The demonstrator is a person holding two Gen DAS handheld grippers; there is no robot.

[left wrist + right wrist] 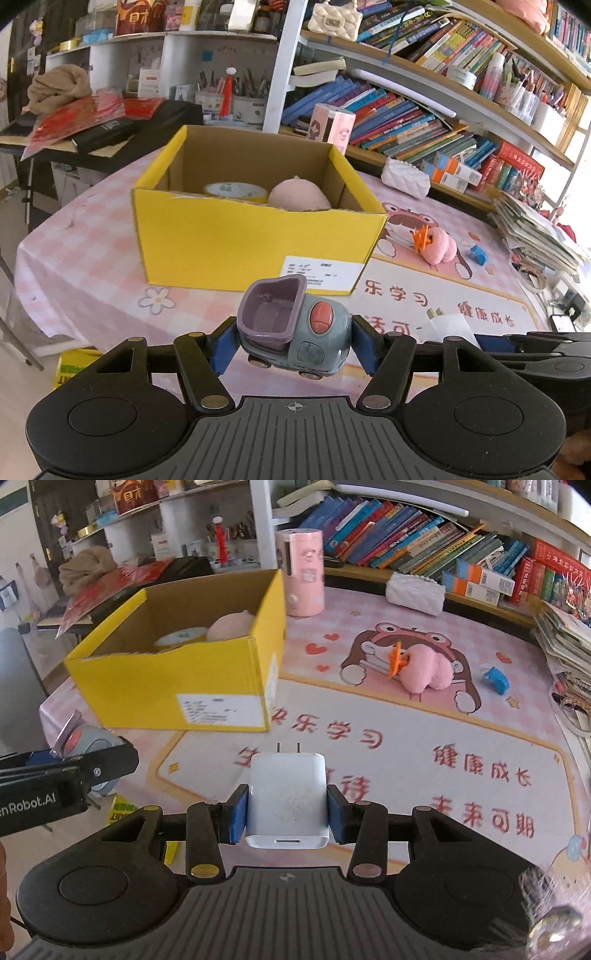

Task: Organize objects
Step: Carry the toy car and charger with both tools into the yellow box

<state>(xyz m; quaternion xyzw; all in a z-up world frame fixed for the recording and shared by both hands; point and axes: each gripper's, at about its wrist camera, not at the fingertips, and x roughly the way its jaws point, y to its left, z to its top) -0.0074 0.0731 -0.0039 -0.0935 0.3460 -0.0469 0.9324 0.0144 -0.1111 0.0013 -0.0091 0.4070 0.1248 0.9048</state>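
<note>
My left gripper (295,341) is shut on a grey-blue toy truck (295,328) with a purple tipper, held above the pink mat in front of the yellow cardboard box (255,240). The box holds a roll of tape (234,190) and a pink plush (297,195). My right gripper (287,814) is shut on a white charger plug (287,797), prongs pointing forward, over the mat's near part. In the right wrist view the box (173,686) stands ahead to the left, and the left gripper with the truck (88,740) shows at the left edge.
On the mat lie a pink plush toy with an orange clip (424,668) and a small blue object (496,679). A pink cylinder (301,572) and a white quilted pouch (415,592) stand at the back. Bookshelves (424,92) line the rear; stacked papers (535,229) lie right.
</note>
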